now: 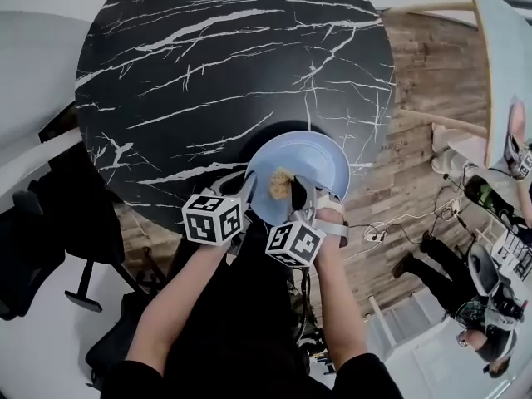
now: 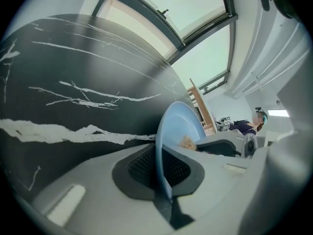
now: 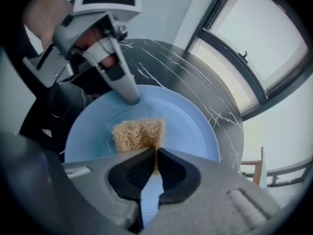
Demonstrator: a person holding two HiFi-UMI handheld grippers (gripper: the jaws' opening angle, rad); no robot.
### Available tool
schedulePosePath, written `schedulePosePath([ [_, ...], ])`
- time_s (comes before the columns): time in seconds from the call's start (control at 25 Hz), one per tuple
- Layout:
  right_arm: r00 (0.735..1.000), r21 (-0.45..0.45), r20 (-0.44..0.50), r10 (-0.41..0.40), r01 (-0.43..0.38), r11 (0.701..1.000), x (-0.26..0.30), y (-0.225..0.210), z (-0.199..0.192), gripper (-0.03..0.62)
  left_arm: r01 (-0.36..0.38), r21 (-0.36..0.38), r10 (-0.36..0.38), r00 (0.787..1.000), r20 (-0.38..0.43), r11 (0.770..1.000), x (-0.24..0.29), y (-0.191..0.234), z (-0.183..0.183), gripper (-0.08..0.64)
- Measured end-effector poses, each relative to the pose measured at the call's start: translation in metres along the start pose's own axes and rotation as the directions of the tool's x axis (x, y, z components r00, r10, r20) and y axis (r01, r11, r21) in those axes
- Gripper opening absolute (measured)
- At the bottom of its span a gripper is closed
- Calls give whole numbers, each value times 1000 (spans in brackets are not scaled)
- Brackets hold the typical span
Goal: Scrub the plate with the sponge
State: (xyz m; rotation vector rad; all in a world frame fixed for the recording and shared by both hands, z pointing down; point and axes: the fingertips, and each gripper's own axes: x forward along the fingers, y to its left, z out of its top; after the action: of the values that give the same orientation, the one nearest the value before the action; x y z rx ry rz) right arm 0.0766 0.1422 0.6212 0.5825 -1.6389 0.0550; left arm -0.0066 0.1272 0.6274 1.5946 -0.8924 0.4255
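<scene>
Beyond the plate the black marble table lies open to you at the far side, the left and the right. The crowding is at the near edge. Your left gripper clamps the plate's near-left rim and bars that side. Your right gripper, closed on the sponge, stands just beside it over the plate's near half. The plate's far half and right rim are free to reach. Off the table, a black chair stands at your left. Wooden legs, floor cables and a person fill the right.
</scene>
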Motion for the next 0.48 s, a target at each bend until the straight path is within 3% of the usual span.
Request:
schedulePosePath([
  [0.32, 990, -150, -20, 137, -138, 979, -24, 64, -29, 20, 2, 8, -2, 1000, -1, 1000, 1, 1, 0, 18],
  [0.48, 988, -185, -5, 155, -153, 971, -29, 73, -48, 20, 0, 15, 0, 1000, 2, 1000, 2, 0, 0, 18],
])
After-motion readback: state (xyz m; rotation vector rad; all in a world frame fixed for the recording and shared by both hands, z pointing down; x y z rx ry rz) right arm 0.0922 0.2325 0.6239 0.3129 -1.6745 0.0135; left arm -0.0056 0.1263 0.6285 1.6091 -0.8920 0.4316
